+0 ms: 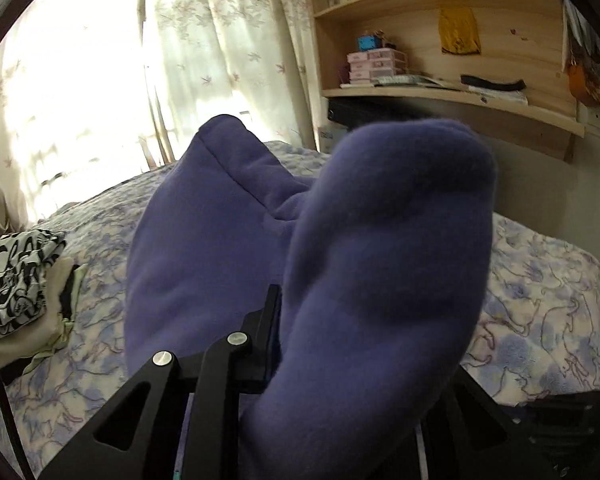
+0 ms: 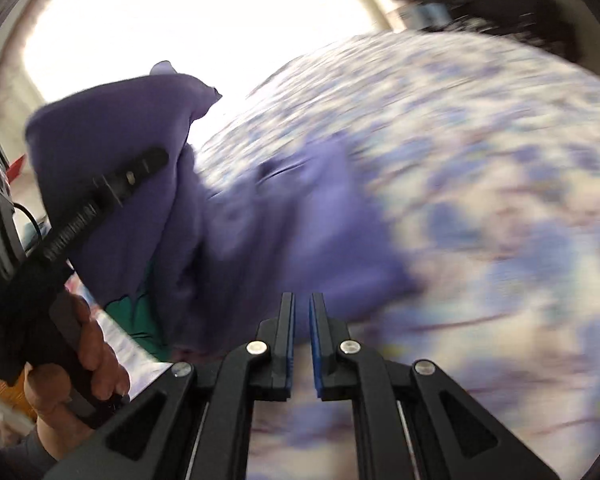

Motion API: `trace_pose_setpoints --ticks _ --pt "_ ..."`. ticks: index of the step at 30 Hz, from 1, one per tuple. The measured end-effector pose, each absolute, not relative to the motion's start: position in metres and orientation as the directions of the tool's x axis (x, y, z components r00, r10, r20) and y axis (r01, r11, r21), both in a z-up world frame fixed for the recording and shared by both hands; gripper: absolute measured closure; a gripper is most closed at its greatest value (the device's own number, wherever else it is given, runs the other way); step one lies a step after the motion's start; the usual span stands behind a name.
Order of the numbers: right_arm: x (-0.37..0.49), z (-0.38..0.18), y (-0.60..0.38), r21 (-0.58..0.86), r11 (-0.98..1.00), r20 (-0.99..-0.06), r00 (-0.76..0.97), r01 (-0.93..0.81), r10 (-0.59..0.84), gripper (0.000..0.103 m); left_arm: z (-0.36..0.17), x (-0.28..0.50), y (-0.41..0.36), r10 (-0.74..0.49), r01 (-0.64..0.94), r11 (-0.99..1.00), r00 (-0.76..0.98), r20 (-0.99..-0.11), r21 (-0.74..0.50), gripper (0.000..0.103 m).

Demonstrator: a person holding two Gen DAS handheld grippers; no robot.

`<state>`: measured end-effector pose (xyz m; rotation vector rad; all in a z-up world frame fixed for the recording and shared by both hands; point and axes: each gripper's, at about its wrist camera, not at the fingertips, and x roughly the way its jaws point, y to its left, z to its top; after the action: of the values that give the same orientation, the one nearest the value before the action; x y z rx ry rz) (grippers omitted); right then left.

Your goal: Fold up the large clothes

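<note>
— Left gripper (image 1: pixel 284 344) is pinching a thick fold of the purple fleece garment (image 1: pixel 228 248) and lifting it off the floral bedspread (image 1: pixel 540 320); the rest is trailing ahead of it.

— And the right gripper (image 2: pixel 301 340)?

— It's holding nothing, jaws nearly together with a thin gap, the garment lying just ahead and to its left.

— So they're picking it up to spread?

— Likely. Next, the right one needs an opposite edge.

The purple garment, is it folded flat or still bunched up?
Bunched up: the purple garment hangs in loose folds from the left hand-held gripper, lifted over the bed.
</note>
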<state>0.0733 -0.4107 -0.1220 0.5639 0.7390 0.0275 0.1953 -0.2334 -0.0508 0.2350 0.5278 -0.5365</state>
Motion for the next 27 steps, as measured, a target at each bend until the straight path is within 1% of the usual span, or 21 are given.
trace_pose_setpoints --ticks 2,4,5,6,7,8,12,13,14,15,16,17,19,22,27 --pt "0.067 -0.126 -0.428 0.465 0.855 -0.651 0.743 0.228 0.156 0.096 -0.081 0.197 -0.260 -0.408 0.576 0.810 0.688 -0.600 0.109 0.085" --pt "0.066 -0.132 -0.438 0.456 0.846 -0.670 0.732 0.275 0.123 0.096 -0.114 0.199 -0.283 -0.374 0.609 0.782 0.629 -0.681 0.133 0.085" --pt "0.066 -0.136 -0.442 0.459 0.838 -0.679 0.725 0.296 0.116 0.096 -0.128 0.198 -0.289 -0.353 0.619 0.770 0.615 -0.705 0.154 0.085" --pt "0.065 -0.138 -0.444 0.462 0.833 -0.683 0.722 0.304 0.115 0.096 -0.135 0.195 -0.295 -0.333 0.622 0.757 0.630 -0.701 0.199 0.085" --pt "0.063 -0.140 -0.447 0.467 0.828 -0.684 0.720 0.311 0.115 0.096 -0.137 0.187 -0.299 -0.316 0.618 0.742 0.664 -0.678 0.260 0.085" --pt "0.063 -0.141 -0.446 0.468 0.826 -0.686 0.719 0.313 0.116 0.096 -0.136 0.185 -0.299 -0.316 0.619 0.737 0.672 -0.670 0.273 0.083" --pt "0.061 -0.144 -0.441 0.458 0.836 -0.690 0.713 0.303 0.120 0.096 -0.123 0.192 -0.284 -0.342 0.617 0.760 0.648 -0.681 0.206 0.076" --pt "0.064 -0.143 -0.440 0.454 0.840 -0.690 0.714 0.297 0.120 0.096 -0.118 0.192 -0.281 -0.352 0.623 0.759 0.640 -0.683 0.192 0.069" --pt "0.064 -0.141 -0.438 0.450 0.844 -0.686 0.718 0.292 0.117 0.096 -0.114 0.190 -0.279 -0.367 0.635 0.752 0.628 -0.686 0.178 0.051" --pt "0.064 -0.140 -0.439 0.446 0.847 -0.682 0.722 0.287 0.115 0.096 -0.109 0.186 -0.276 -0.390 0.654 0.740 0.609 -0.691 0.157 0.038" --pt "0.064 -0.138 -0.438 0.444 0.850 -0.679 0.725 0.283 0.113 0.096 -0.104 0.181 -0.275 -0.413 0.671 0.728 0.593 -0.691 0.141 0.019" --pt "0.066 -0.137 -0.438 0.442 0.852 -0.677 0.728 0.280 0.112 0.096 -0.100 0.174 -0.275 -0.429 0.683 0.717 0.588 -0.686 0.137 0.008" --pt "0.068 -0.132 -0.438 0.438 0.856 -0.671 0.733 0.276 0.107 0.096 -0.091 0.158 -0.270 -0.452 0.699 0.699 0.595 -0.665 0.151 0.007" --pt "0.066 -0.123 -0.437 0.432 0.861 -0.662 0.743 0.268 0.101 0.096 -0.079 0.148 -0.261 -0.463 0.709 0.689 0.590 -0.662 0.150 0.007" --pt "0.069 -0.099 -0.435 0.415 0.883 -0.648 0.752 0.218 0.119 0.096 -0.049 0.139 -0.221 -0.505 0.686 0.725 0.588 -0.632 0.058 0.007"
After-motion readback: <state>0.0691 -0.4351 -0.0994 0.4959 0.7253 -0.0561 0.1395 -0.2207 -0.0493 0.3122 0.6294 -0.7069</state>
